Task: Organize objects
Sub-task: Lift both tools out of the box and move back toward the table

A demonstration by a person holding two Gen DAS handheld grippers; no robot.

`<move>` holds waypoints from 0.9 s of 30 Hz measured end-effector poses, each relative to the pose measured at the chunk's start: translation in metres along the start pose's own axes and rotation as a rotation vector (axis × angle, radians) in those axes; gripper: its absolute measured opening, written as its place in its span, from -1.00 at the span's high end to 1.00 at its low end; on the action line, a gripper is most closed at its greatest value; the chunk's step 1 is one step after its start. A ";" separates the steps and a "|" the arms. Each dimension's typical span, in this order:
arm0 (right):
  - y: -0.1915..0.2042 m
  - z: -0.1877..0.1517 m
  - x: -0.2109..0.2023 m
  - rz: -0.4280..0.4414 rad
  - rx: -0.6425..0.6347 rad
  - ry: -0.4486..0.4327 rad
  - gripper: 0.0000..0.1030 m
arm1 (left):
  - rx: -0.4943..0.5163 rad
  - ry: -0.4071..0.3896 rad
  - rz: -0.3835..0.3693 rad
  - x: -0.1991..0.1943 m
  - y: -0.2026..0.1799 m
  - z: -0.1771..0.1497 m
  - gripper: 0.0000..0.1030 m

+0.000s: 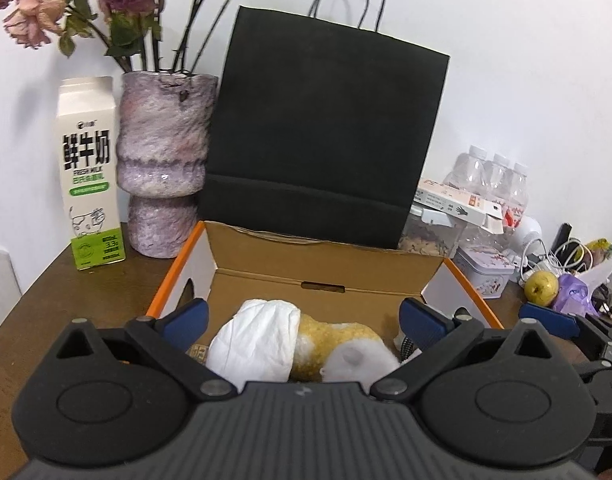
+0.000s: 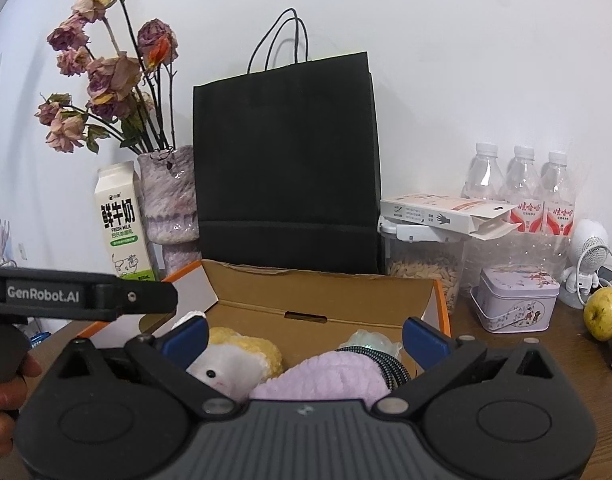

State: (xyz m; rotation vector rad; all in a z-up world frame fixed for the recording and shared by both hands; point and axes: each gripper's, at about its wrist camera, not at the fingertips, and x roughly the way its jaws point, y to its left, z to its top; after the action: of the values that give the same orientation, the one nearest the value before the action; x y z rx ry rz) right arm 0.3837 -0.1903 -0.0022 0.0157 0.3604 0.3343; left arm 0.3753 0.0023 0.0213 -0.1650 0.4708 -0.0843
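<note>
- My left tool (image 1: 303, 316) was released, its blue pads spread wide and pressing on nothing, poised over the near edge of the open brown cardboard box with orange trim (image 1: 326, 268).
- Between and just below its pads, inside the box, lay a white crumpled cloth (image 1: 253, 344) touching a yellow-and-white plush toy (image 1: 338, 344).
- My right tool (image 2: 306, 336) was likewise released, pads wide apart and empty, over the same box (image 2: 326, 292).
- Below its pads I saw the plush toy (image 2: 233, 360) on the left and a lilac fluffy fabric item (image 2: 326, 376) on the right, both in the box; a pale crinkled packet (image 2: 372, 340) sat behind the lilac item.
- Ahead of both tools, behind the box, a tall black paper bag with cord handles (image 1: 326, 132) stood upright against the wall.
- Left of the bag I saw a mottled purple vase of dried roses (image 1: 161, 160) and, just beside it, a white-and-green milk carton (image 1: 91, 172) on the dark wooden bench (image 1: 65, 300).
- Right of the bag stood a clear jar of seeds (image 2: 424, 264) with a flat white carton (image 2: 438, 210) on its lid, three clear water bottles (image 2: 522, 188), a lilac tin (image 2: 514, 300) and a yellow-green pear (image 2: 606, 314).
- In the right wrist view, the left tool's black body crossed at far left, with a hand (image 2: 3, 396) gripping its handle.
</note>
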 end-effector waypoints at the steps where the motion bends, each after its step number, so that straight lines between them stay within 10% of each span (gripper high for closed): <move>1: 0.001 0.000 -0.002 0.002 -0.002 -0.001 -1.00 | -0.006 0.000 -0.001 -0.001 0.001 0.000 -1.00; 27: 0.012 -0.023 -0.071 -0.009 -0.033 -0.018 -1.00 | 0.004 -0.028 0.017 -0.064 0.012 -0.029 -1.00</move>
State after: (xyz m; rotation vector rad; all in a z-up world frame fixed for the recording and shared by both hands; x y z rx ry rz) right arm 0.3091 -0.2026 0.0011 -0.0155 0.3365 0.3310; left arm 0.3054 0.0173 0.0225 -0.1578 0.4440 -0.0662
